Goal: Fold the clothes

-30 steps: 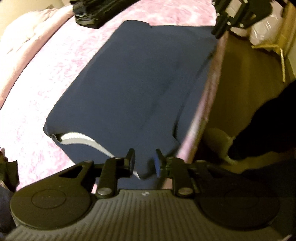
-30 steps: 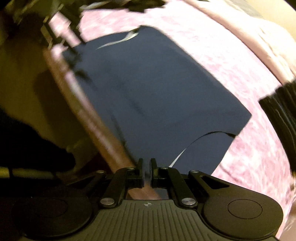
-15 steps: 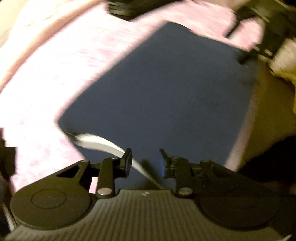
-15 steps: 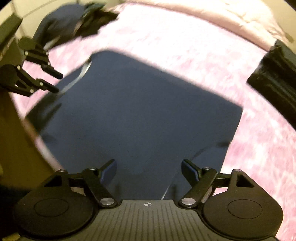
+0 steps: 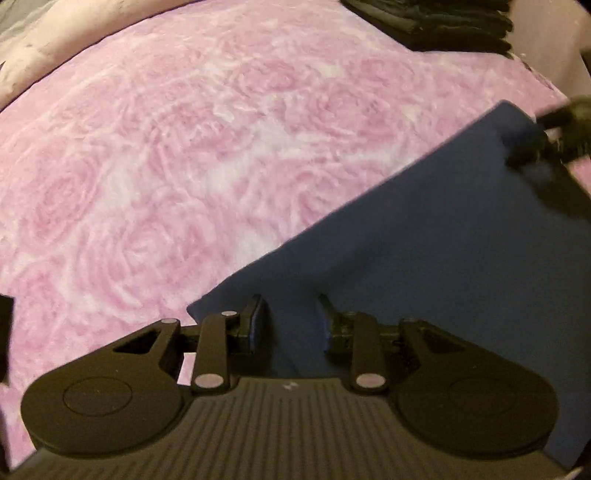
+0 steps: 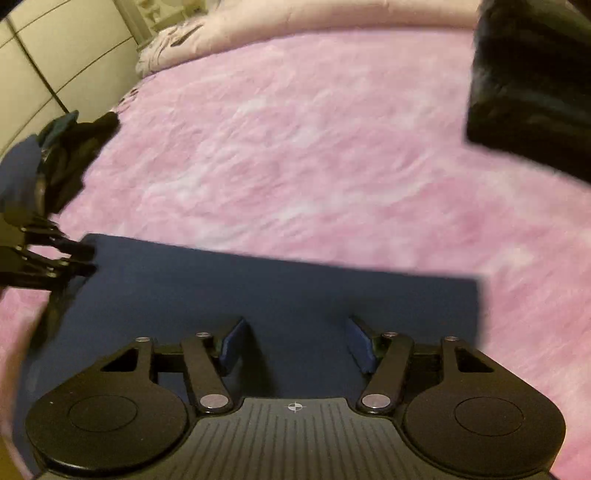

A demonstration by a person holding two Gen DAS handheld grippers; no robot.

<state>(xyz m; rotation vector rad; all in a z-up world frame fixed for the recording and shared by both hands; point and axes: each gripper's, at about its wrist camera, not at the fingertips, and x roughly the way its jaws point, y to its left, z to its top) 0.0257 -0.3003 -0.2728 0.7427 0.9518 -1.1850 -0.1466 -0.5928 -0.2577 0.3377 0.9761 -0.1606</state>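
From your left wrist view, no brand or lettering can be read; only a small pale mark sits on the ribbed housing. Your left gripper (image 5: 290, 321) tilts steeply down over the near corner of the navy garment (image 5: 424, 266). Its jaws have just been opening and stand apart, with cloth below them but nothing pinched. The garment is smooth, flat and straight-edged, lying on the fuzzy pink bedspread (image 5: 184, 147) with a rose-swirl pattern. A stack of dark folded clothes (image 5: 436, 18) sits at the far edge of the bed.

From your right wrist view, a small crosshair mark is the only sign. Your right gripper (image 6: 295, 343) also points downward over the navy garment's long far edge. Its jaws have just been closing but are still apart, gripping nothing. A loose dark heap (image 6: 66, 155) lies near the bed's left edge.
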